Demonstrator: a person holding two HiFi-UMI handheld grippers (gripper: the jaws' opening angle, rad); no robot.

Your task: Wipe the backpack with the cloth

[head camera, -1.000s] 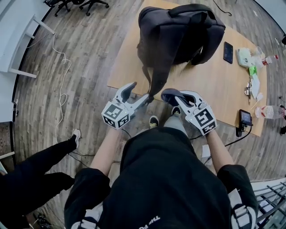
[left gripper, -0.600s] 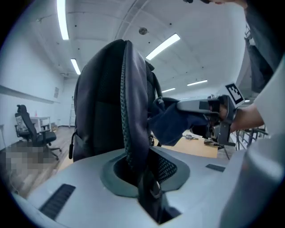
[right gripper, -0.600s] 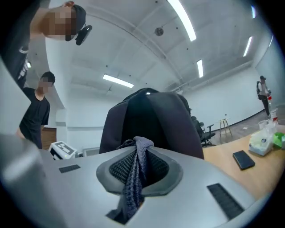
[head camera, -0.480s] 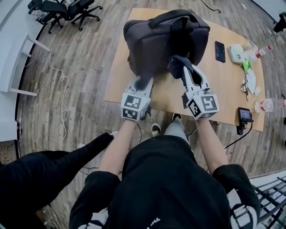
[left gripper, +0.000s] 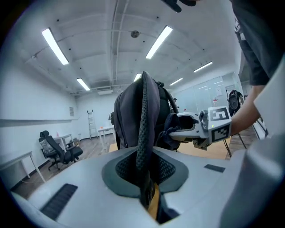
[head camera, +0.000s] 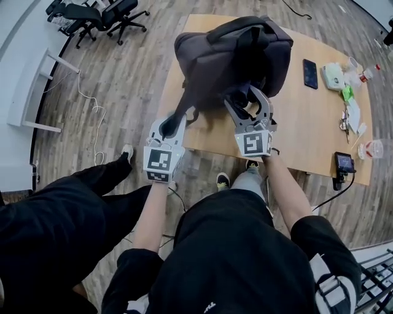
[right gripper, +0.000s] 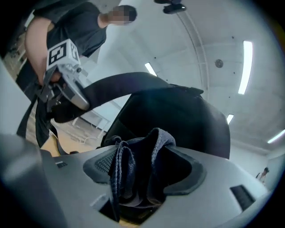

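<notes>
Far left, a bystander's legs (head camera: 73, 202) in black trousers are cut off by the frame's edge, and black office chairs (head camera: 92, 12) stand on the plank floor beyond. The left gripper (head camera: 172, 126) has just been closing its jaws and now pinches a shoulder strap (left gripper: 143, 129), a flat band faced with dark open mesh that runs up to the backpack (head camera: 227, 55). The backpack is dark grey, soft-sided and rounded, and stands upright near the pale wooden table's (head camera: 319, 122) left end. Its lower front is hidden behind both grippers. The right gripper (head camera: 245, 101) is clamped on the cloth (right gripper: 133, 164), a bunched, nubbly dark blue fabric. From above the cloth blends into the backpack's front, so contact is hard to judge. Further right lie a black phone (head camera: 310, 73) and small clutter too tiny to make out.
</notes>
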